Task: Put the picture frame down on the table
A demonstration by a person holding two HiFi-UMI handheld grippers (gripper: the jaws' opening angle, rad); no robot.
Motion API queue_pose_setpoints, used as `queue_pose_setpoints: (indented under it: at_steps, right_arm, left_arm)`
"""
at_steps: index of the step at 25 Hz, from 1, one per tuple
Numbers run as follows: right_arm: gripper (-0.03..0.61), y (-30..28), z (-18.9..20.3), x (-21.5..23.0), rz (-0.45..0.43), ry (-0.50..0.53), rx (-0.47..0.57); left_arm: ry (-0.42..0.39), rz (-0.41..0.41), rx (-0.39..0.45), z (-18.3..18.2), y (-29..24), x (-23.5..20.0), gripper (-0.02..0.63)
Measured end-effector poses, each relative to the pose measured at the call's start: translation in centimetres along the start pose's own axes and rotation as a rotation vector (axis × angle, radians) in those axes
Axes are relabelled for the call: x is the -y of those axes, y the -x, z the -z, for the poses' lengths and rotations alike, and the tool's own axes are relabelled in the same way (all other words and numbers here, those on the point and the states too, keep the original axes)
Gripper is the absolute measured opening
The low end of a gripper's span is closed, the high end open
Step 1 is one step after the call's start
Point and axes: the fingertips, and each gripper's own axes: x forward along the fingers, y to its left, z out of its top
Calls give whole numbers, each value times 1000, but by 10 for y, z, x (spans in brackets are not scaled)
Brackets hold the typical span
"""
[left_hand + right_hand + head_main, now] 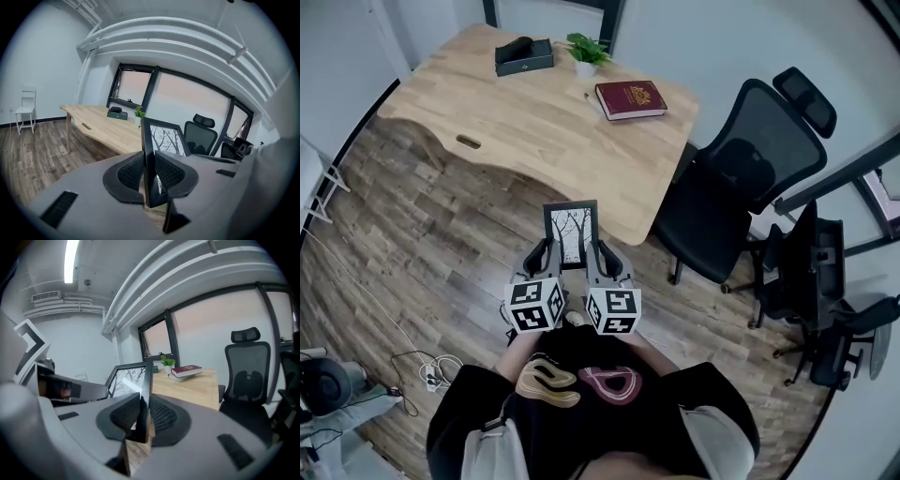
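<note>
Picture frame (570, 232) is held upright above the floor (412, 244), just short of the table (534, 122) edge, side edges pinched by left gripper (542, 258) and right gripper (602, 260). Risk: with uneven release or a knock on the table edge, it could be twisted or dropped.

The picture frame (571, 232) stands upright at centre, with the left gripper (547, 255) clamped on its nine o'clock edge and the right gripper (601, 255) on its three o'clock edge. The table (534, 141) lies beyond at twelve o'clock, carrying a box (524, 56), plant (585, 51) and book (630, 99) along its far side. An office chair (741, 183) stands at two o'clock.
</note>
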Motion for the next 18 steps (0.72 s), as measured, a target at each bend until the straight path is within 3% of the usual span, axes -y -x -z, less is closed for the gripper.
queue_pose_setpoints:
  at_steps: [8,18]
  right_arm:
    - [74,-38,-12,1,24,15,-5]
    - [74,-132,-46,-19,63,-9,3]
  left_arm:
    - [30,20,19,-17,-30,-20,83]
    - [-7,80,15,-78,-93,-83,84]
